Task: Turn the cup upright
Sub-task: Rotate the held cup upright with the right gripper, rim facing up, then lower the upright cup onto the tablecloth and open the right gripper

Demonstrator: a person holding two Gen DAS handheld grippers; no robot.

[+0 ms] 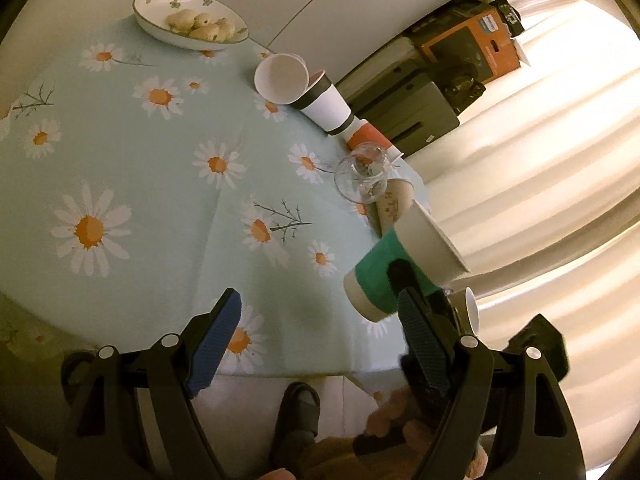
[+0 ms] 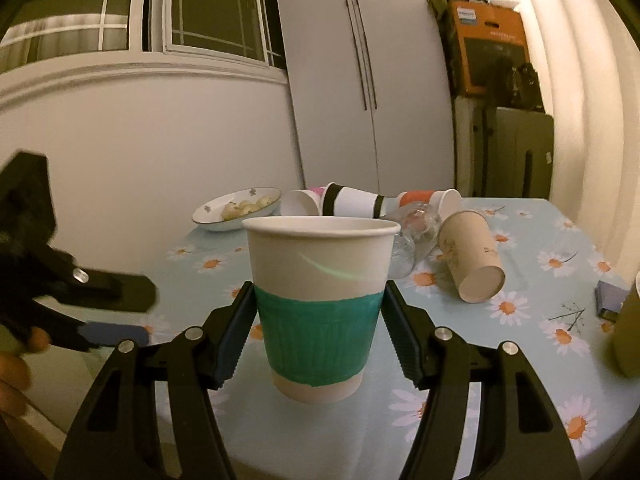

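Cup [image 2: 320, 304] w/ green band sits between the right gripper [image 2: 320, 320] fingers, mouth up, long axis roughly vertical in the right wrist view; both pads look pressed to the green sleeve, so the gripper is pinching it at mid-height. Base seems to hang just above the daisy tablecloth [image 2: 500, 380], near the front edge of the table; can't tell for sure if it touches. From the left wrist view the same cup [image 1: 396, 276] reads tilted, but that is prob. fisheye plus angle of that cam. Left gripper [image 1: 320, 344] is spread wide, holding nothing, hovering over the cloth just beside the cup on the person's left side, so right hand is the one that counts. Judgement: flip itself is about done; what's left is straight down along the cup axis till the base lands flat, then let go. Risk: paper wall is soft, squeeze may dent it, and a tilted set-down near the edge could tip it. Other cups [image 2: 470, 256], a glass [image 2: 416, 236] and a bowl [image 2: 236, 210] lie farther back, well apart.
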